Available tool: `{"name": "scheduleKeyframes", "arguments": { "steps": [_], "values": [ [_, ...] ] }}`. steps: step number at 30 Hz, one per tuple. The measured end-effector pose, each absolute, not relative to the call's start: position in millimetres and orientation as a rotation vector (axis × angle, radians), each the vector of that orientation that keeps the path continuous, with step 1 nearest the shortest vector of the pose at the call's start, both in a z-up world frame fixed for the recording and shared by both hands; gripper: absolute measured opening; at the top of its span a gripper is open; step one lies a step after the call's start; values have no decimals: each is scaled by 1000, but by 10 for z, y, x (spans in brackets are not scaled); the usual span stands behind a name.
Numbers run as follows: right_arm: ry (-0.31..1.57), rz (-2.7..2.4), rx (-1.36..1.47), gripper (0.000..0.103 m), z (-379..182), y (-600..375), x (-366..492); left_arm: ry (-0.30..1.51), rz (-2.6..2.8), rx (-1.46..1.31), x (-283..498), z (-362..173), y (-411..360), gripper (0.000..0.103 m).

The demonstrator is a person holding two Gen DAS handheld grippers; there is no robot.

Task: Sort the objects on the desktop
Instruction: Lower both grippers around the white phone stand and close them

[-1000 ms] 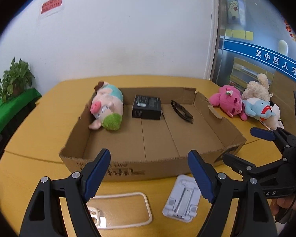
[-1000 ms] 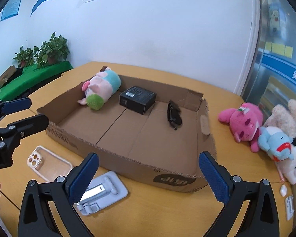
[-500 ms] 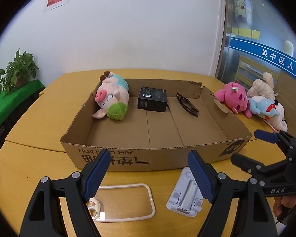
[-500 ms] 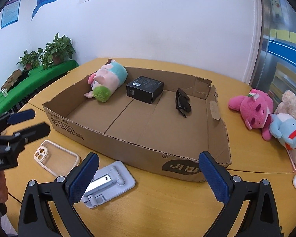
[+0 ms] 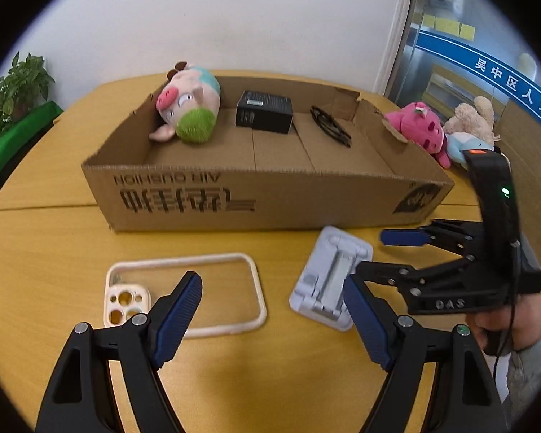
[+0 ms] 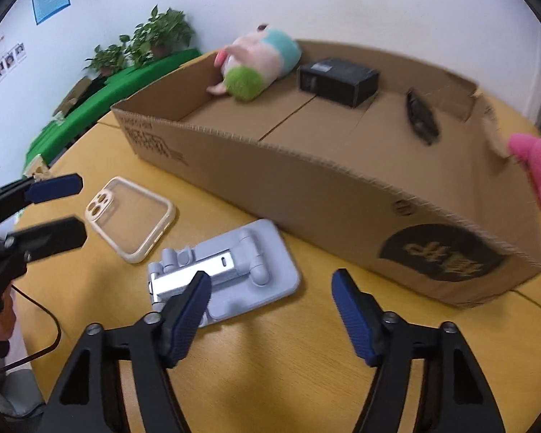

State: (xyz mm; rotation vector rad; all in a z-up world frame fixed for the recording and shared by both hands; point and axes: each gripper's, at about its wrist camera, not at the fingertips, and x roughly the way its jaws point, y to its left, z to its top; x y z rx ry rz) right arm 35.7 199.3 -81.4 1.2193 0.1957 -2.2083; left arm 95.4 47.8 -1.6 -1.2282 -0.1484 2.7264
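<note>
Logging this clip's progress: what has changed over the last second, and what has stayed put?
Both claws have come down toward the table. The left claw now hangs open over the phone case; the right claw is closing near the grey phone stand, holding nothing. Neither item has been touched or shifted. The pig plush, black box and glasses lie unchanged in the cardboard box.

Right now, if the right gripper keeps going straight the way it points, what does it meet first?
Most likely the grey phone stand lying flat on the table, just ahead of the right gripper; its closing jaws hold nothing. Depth is unclear, so it could touch bare table first.
</note>
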Motion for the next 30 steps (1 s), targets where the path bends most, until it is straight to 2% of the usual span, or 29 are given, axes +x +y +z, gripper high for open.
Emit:
{"name": "scheduleKeyframes", "arguments": {
  "steps": [8,13,17,22,24,27,29,30],
  "values": [
    [50,-2045,1207,62,-991,1937,231,-201,2698,-1322,991,-194,304,81],
    [58,-2000,1229,62,-983,1849,517,-188,2660,-1367,1017,-261,237,80],
    [-60,-1961,1289,62,-994,1919,906,-172,2615,-1407,1051,-369,241,79],
    [-74,-2162,1259,62,-923,1994,995,-165,2539,-1456,980,-511,350,78],
    [-50,-2190,1266,61,-958,1950,960,-169,2520,-1473,946,-554,380,69],
    [-25,-2202,1264,50,-993,1869,898,-141,2521,-1478,927,-580,415,58],
    [-15,-2205,1261,41,-1003,1812,888,-190,2479,-1465,915,-586,415,38],
    [-14,-2217,1258,41,-1004,1803,885,-227,2456,-1461,912,-592,406,33]
  ]
}}
